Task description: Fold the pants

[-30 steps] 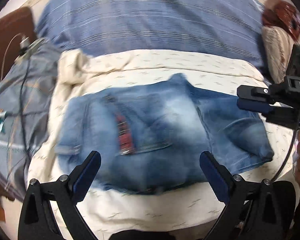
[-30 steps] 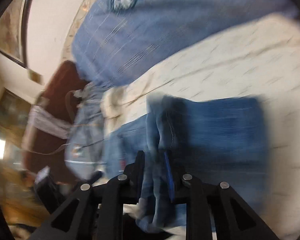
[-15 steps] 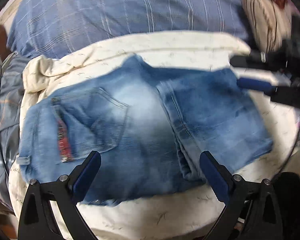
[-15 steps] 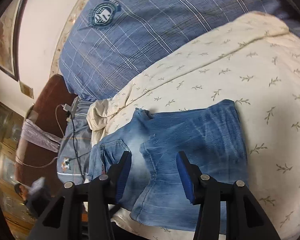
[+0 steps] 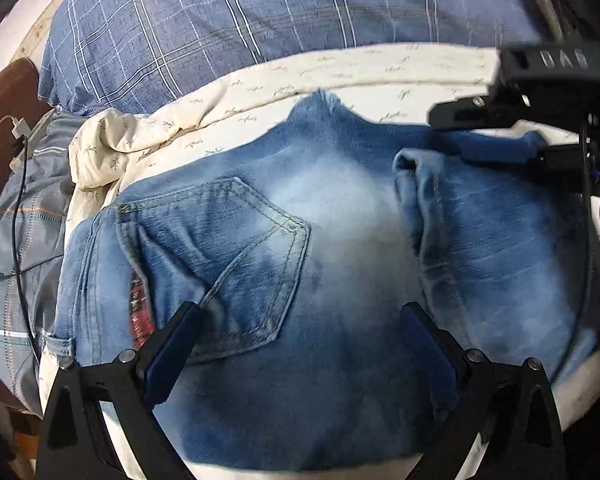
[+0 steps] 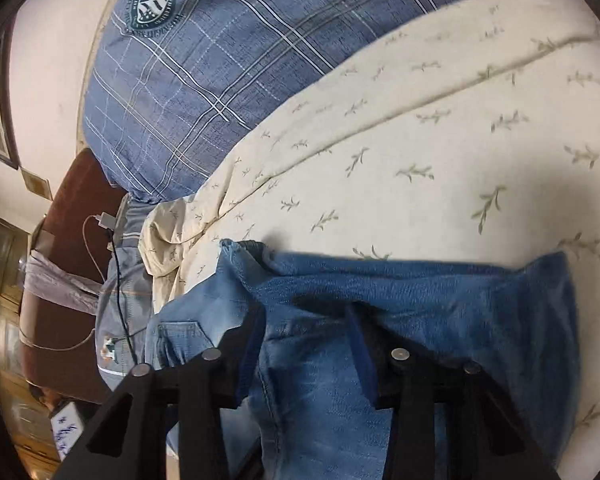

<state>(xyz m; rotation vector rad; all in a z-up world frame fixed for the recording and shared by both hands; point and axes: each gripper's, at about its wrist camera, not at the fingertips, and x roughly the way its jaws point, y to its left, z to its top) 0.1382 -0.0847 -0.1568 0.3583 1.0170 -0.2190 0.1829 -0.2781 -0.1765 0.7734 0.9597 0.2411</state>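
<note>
Item: jeans (image 5: pixel 340 280), folded into a compact stack on my cream bedspread (image 6: pixel 440 152), long axis left-right. My right gripper (image 6: pixel 308 344) is nearer the far right fold, jaws closing astride denim, not yet pinching. My left gripper (image 5: pixel 300 344): wide open, empty, above the pocket.

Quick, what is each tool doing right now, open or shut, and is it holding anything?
Left tool: open, holding nothing, over the folded blue denim jeans.
Right tool: jaws closing around a fold of the jeans, not yet pressing.
</note>
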